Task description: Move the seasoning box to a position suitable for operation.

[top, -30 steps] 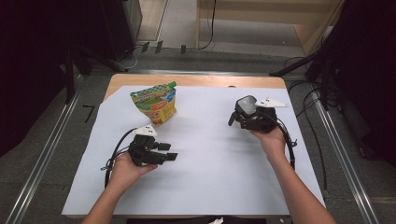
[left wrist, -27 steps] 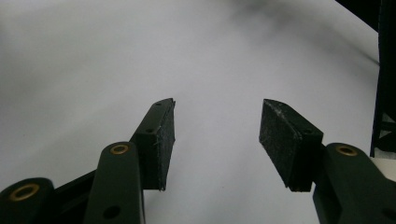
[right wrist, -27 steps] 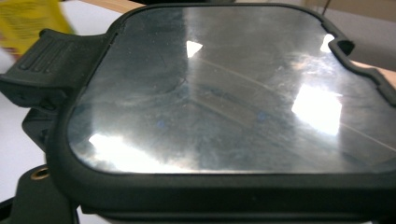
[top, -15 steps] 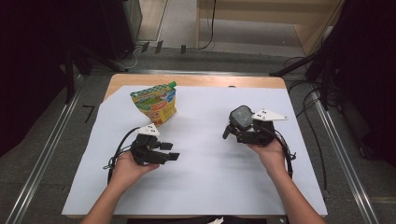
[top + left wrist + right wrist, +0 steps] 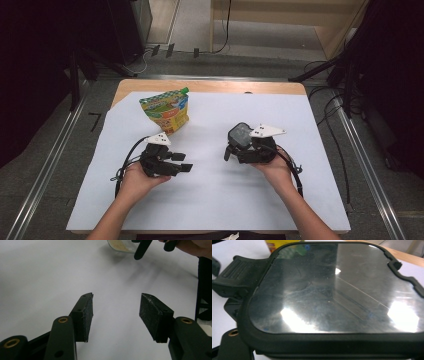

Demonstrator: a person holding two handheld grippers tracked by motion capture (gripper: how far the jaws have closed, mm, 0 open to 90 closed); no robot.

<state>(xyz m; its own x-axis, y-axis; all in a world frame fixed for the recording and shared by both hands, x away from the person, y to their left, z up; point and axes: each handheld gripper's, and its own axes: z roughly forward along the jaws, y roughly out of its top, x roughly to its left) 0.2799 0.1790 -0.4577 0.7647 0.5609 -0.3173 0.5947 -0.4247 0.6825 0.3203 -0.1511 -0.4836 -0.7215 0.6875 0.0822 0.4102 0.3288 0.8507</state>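
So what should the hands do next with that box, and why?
Probably set the lidded box down on the white sheet: the right gripper holds it, and the left gripper waits nearby, open and empty, likely to help with the lid.

Colourful snack pouch (image 5: 166,111) upright near far-left of white sheet (image 5: 210,200); wooden table (image 5: 150,86) beneath.

Left gripper (image 5: 187,163): held low over the table in the left hand (image 5: 135,180), jaws apart, nothing between them.
Right gripper (image 5: 235,150): in the right hand (image 5: 272,167), clamped on a dark lid (image 5: 337,290).
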